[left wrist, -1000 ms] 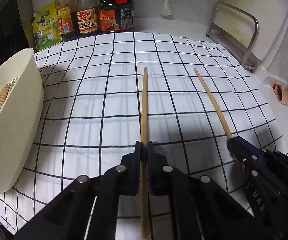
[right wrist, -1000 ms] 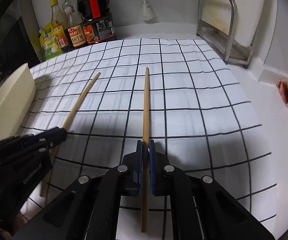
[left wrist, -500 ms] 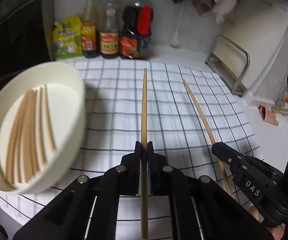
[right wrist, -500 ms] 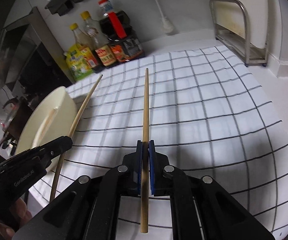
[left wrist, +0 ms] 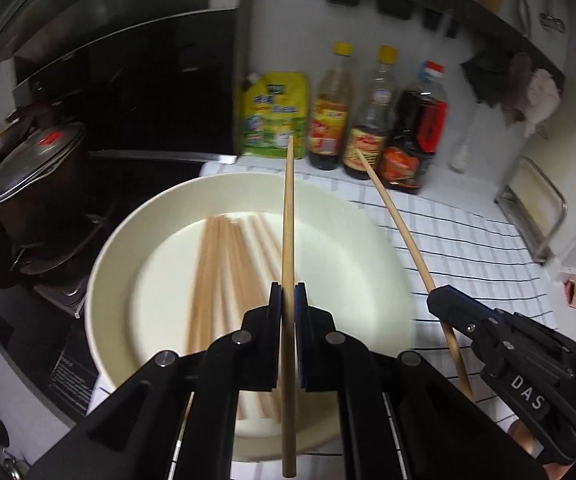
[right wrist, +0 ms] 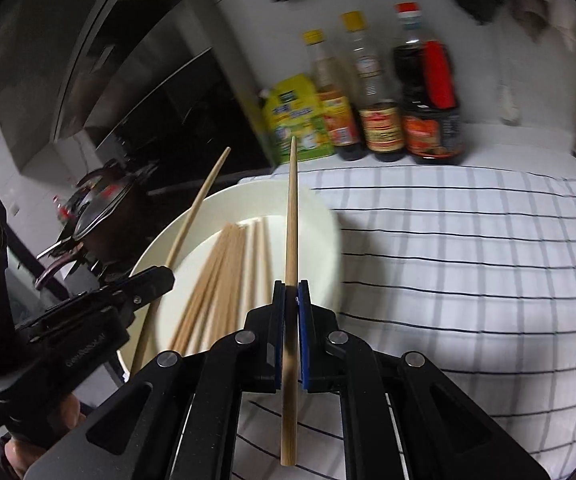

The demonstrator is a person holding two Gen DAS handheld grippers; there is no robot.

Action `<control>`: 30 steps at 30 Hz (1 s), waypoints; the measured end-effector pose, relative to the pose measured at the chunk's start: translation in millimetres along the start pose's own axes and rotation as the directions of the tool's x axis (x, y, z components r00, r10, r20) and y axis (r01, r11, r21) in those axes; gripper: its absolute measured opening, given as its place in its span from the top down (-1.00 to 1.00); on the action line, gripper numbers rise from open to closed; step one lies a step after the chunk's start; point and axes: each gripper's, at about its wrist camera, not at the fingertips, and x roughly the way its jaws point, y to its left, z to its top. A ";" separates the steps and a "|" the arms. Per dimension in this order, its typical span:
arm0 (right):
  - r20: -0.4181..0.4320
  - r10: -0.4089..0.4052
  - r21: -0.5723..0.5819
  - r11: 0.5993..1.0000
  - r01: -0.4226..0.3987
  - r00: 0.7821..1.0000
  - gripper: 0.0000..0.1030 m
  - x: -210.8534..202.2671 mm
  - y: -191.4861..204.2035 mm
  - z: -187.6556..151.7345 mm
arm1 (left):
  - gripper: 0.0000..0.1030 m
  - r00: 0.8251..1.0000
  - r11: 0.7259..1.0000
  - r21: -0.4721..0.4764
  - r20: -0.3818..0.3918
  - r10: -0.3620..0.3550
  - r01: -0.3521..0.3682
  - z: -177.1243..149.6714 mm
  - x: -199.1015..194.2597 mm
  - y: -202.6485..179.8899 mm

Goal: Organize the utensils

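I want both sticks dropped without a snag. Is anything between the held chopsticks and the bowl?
Nothing visible: each chopstick hangs above the open white bowl, which holds only loose chopsticks lying flat.

Right gripper point(left wrist: 440, 300) side: "DAS", white letters.
Bottle labels point(left wrist: 364, 148) beyond the tool tips: print too blurred to read.

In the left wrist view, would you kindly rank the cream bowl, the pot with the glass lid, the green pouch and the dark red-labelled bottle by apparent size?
1. cream bowl, by far the largest, though also nearest the camera.
2. pot with the glass lid.
3. dark red-labelled bottle and green pouch: these look alike in area, the bottle taller, the pouch wider, so I leave them unranked.
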 end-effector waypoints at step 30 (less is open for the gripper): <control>-0.103 -0.087 -0.048 0.995 0.082 0.991 0.85 55.7 37.4 -11.2 | -0.17 0.998 0.994 -0.096 -0.044 0.047 -0.051 -14.4 25.9 66.8</control>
